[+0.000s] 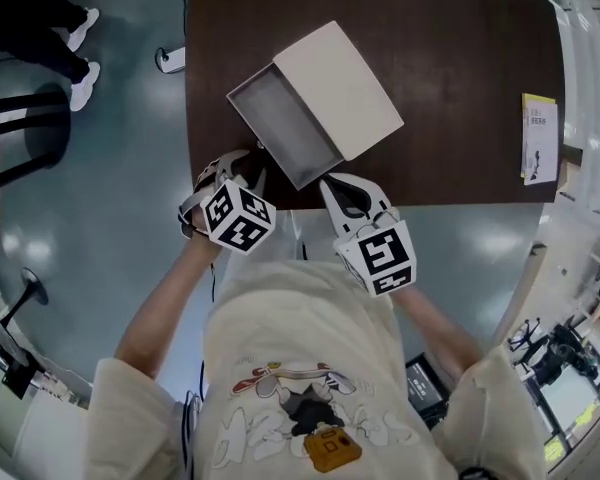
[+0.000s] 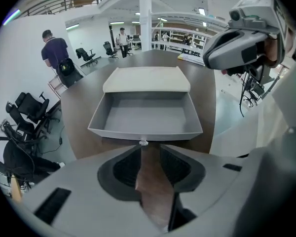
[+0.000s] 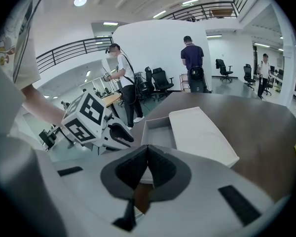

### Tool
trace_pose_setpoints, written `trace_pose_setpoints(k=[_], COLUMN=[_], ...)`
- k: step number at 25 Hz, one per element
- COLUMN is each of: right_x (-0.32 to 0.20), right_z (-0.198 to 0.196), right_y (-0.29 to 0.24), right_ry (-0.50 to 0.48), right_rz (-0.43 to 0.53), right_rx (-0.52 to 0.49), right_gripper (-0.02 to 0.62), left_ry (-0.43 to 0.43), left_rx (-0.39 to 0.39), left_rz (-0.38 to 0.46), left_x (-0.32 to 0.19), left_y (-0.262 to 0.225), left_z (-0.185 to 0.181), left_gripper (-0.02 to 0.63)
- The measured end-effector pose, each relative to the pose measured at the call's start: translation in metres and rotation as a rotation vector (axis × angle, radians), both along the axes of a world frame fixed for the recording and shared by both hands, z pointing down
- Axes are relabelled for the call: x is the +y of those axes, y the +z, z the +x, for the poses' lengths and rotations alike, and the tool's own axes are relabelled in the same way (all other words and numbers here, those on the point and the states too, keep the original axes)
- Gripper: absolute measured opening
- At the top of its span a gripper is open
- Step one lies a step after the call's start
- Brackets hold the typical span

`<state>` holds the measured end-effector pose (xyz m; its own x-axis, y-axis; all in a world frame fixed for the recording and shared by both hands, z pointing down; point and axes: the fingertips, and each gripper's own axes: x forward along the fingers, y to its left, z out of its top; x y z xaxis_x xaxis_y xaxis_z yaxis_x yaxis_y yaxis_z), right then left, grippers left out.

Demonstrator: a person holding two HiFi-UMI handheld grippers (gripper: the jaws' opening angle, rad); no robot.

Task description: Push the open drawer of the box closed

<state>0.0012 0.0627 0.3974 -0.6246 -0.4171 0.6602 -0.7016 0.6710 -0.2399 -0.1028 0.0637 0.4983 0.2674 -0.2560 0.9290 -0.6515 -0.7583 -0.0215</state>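
Note:
A cream box (image 1: 338, 88) lies at an angle on the dark brown table (image 1: 460, 58), its grey drawer (image 1: 285, 128) pulled out toward me and empty. My left gripper (image 1: 252, 168) hangs at the table's near edge, just short of the drawer's front. In the left gripper view the drawer (image 2: 145, 115) fills the middle, and its small knob (image 2: 143, 142) sits right ahead of the left gripper (image 2: 150, 151), whose jaws stand apart with only table between them. My right gripper (image 1: 332, 183) is beside the drawer's near right corner; in the right gripper view its jaws (image 3: 147, 149) meet at the tips, holding nothing.
A yellow and white leaflet (image 1: 538, 138) lies at the table's right edge. The table's front edge runs just under both grippers. Standing people (image 3: 193, 65) and office chairs (image 2: 32, 110) are on the floor beyond the table.

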Motion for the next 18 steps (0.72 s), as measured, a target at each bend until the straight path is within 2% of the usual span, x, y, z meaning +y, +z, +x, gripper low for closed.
trace_pose_setpoints(k=[10,18], right_x=[-0.006,-0.012], right_z=[0.0,-0.006], right_y=[0.014,0.022], right_ry=[-0.024,-0.088], right_rz=[0.023,0.057], right_rx=[0.036,0.081], right_gripper=[0.006,0.006], left_ry=[0.044,0.097], left_rx=[-0.019,-0.034], left_rz=[-0.049,-0.058], left_x=[-0.018,-0.024], left_y=[0.037,0.055], left_z=[0.004,0.013], left_gripper=[0.123,0.122])
